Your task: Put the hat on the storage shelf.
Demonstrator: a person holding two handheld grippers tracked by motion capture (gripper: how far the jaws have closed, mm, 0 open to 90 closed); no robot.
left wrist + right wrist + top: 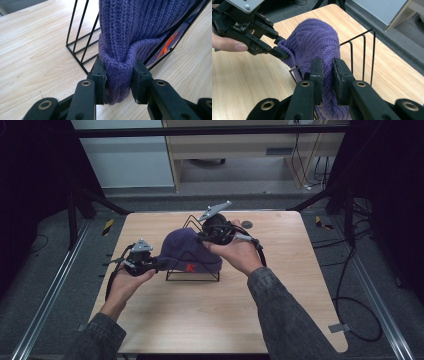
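At the left of the high view, the person's left hand (131,281) holds the left tool (159,265) low over the wooden table (210,315), its jaws pointing toward the middle of the table. In the left gripper view those jaws are clamped on a bunched fold of the purple knit hat (130,37), the ribbed cuff squeezed between the two pads. The hat (187,251) sits draped over a black wire rack (192,275) near the middle of the table, with an orange mark on its cuff facing the person. The rack's thin upright wires (80,32) rise beside the hat in the left gripper view, and its base rests on the table. Further right, the right hand (240,254) holds the right tool (202,237) at the hat's far upper side, a grey three-cornered plate (214,211) on top of it. In the right gripper view the jaws stand close together with purple knit (317,45) pinched between them, and the left tool (283,47) shows across the hat, gripping its other edge. A small dark round thing (247,224) lies on the table beyond the right hand, well apart from the rack.
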